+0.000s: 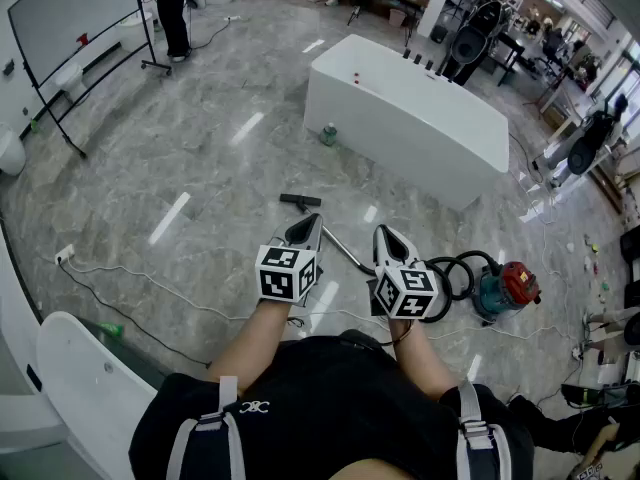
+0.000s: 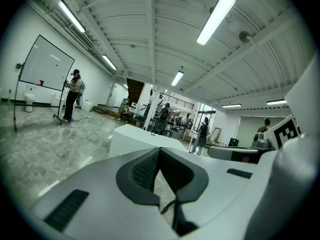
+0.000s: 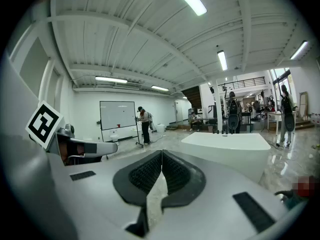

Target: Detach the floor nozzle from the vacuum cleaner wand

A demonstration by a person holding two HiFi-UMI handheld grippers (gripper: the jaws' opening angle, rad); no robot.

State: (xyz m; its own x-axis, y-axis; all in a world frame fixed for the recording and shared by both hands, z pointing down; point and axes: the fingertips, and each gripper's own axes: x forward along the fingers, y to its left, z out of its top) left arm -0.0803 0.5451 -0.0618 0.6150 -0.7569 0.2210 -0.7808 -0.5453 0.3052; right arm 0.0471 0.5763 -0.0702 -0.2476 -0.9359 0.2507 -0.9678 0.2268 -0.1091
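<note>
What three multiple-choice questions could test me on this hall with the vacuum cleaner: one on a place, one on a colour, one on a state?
1. Where does the black floor nozzle lie?
A. on the grey marble floor
B. on a shelf
C. in a gripper

2. What colour is the cap of the round vacuum cleaner body?
A. yellow
B. red
C. white

3. How do the jaws of the left gripper and the right gripper stand?
A. both wide apart
B. one apart, one closed
C. both closed and empty

Answers:
1. A: the nozzle rests on the floor ahead of both grippers.
2. B: a red cap sits on a teal shell.
3. C: in each gripper view the pads meet with nothing between them.
</note>
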